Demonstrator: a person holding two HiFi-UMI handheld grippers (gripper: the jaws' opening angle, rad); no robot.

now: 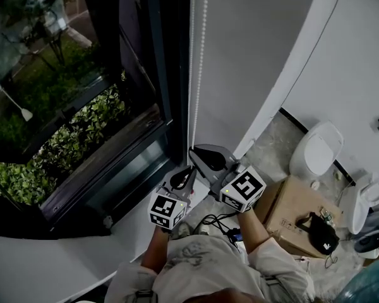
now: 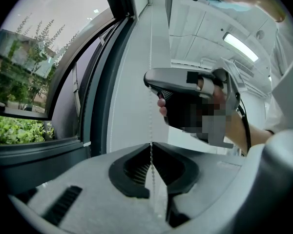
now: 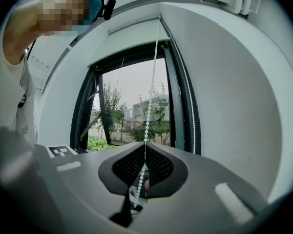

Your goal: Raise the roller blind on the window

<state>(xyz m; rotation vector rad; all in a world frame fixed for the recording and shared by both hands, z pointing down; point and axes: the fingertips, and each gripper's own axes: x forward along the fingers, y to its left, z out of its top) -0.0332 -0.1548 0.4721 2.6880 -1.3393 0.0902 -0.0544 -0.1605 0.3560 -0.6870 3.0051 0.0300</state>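
Observation:
The blind's white bead chain (image 1: pixel 204 55) hangs in two strands down the white wall beside the dark window frame (image 1: pixel 170 74). Both grippers hold it low down, the right gripper (image 1: pixel 191 150) just above the left gripper (image 1: pixel 191 169). In the left gripper view the jaws (image 2: pixel 151 144) are shut on one bead strand (image 2: pixel 150 82), with the right gripper (image 2: pixel 195 101) above. In the right gripper view the jaws (image 3: pixel 145 144) are shut on the chain (image 3: pixel 149 106); the second strand (image 3: pixel 188 106) hangs free to the right. No blind fabric shows over the glass.
Green bushes (image 1: pixel 63 150) lie outside the window. A white sill (image 1: pixel 132 232) runs under the frame. On the floor to the right are a toilet (image 1: pixel 316 150), a cardboard box (image 1: pixel 290 207) with a black item (image 1: pixel 319 232) on it, and cables (image 1: pixel 218 221).

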